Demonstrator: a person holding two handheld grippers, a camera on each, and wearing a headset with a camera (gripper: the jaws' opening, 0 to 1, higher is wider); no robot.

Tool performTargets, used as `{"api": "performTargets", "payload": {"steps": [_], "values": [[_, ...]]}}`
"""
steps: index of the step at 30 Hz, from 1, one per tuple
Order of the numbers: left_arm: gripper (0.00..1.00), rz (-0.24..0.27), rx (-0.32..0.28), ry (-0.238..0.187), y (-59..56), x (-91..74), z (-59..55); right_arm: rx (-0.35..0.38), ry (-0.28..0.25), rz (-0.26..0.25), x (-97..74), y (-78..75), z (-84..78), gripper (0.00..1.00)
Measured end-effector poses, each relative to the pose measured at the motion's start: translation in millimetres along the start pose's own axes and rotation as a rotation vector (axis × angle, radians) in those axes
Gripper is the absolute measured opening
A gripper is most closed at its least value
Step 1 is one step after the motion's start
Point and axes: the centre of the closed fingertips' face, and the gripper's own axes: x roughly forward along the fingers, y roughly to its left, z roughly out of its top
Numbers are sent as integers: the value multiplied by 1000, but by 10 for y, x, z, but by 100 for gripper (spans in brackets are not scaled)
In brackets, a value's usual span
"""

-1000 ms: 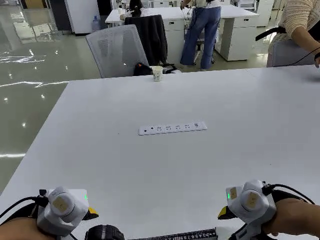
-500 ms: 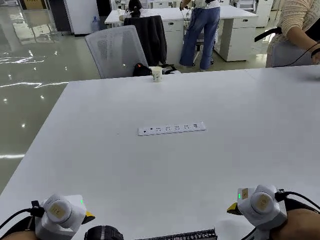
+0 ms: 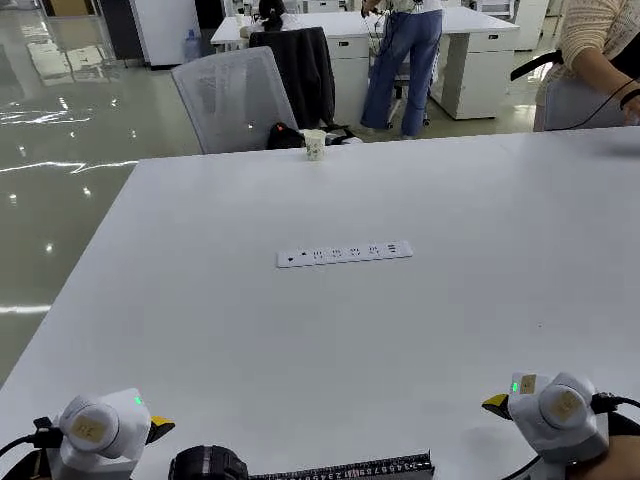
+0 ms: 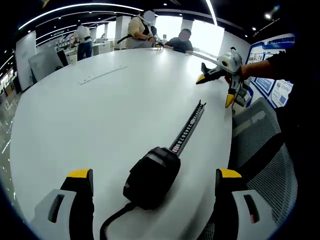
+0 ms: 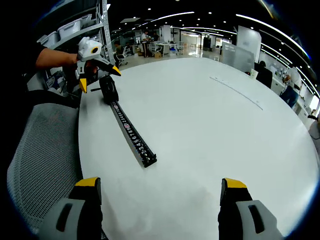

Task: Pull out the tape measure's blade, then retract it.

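Note:
The black tape measure [image 4: 152, 175] lies on the white table [image 3: 330, 330] near its front edge, its body between the wide-apart jaws of my left gripper [image 4: 154, 174], untouched by them. Its blade [image 4: 189, 131] stretches out flat toward my right gripper [image 4: 220, 70]. From the right gripper view the blade [image 5: 131, 134] ends at its hook just ahead of my open right gripper [image 5: 161, 183], with the case [image 5: 108, 90] and left gripper [image 5: 92, 55] beyond. In the head view the case [image 3: 207, 465] and blade [image 3: 350, 469] lie between the left gripper [image 3: 150, 432] and the right gripper [image 3: 500, 410].
A white power strip [image 3: 344, 254] lies mid-table and a paper cup [image 3: 314, 145] stands at the far edge. A grey mesh chair [image 3: 235, 100] and a standing person [image 3: 405, 60] are beyond; another person's arm [image 3: 600, 50] is at the far right. My own chair [image 5: 45, 150] sits against the front edge.
Both grippers have drawn outward and toward the front edge, the left to the left, the right to the right, away from the blade's end. The blade lies extended as before.

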Motion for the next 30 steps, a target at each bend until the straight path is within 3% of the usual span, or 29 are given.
{"api": "performTargets", "payload": {"steps": [5, 9, 15, 19, 30], "values": [[99, 36, 9, -46, 33, -14, -23, 17, -11, -24, -39, 9, -59, 99], [99, 73, -13, -120, 63, -46, 12, 17, -23, -33, -57, 43, -117, 99], [99, 97, -77, -140, 44, -91, -104, 45, -47, -36, -116, 67, -167, 99], [99, 124, -90, -144, 39, -125, -210, 62, -102, -65, -192, 57, -122, 99], [99, 171, -134, -225, 26, -349, -166, 120, -155, -144, -337, 118, -182, 99]]}}
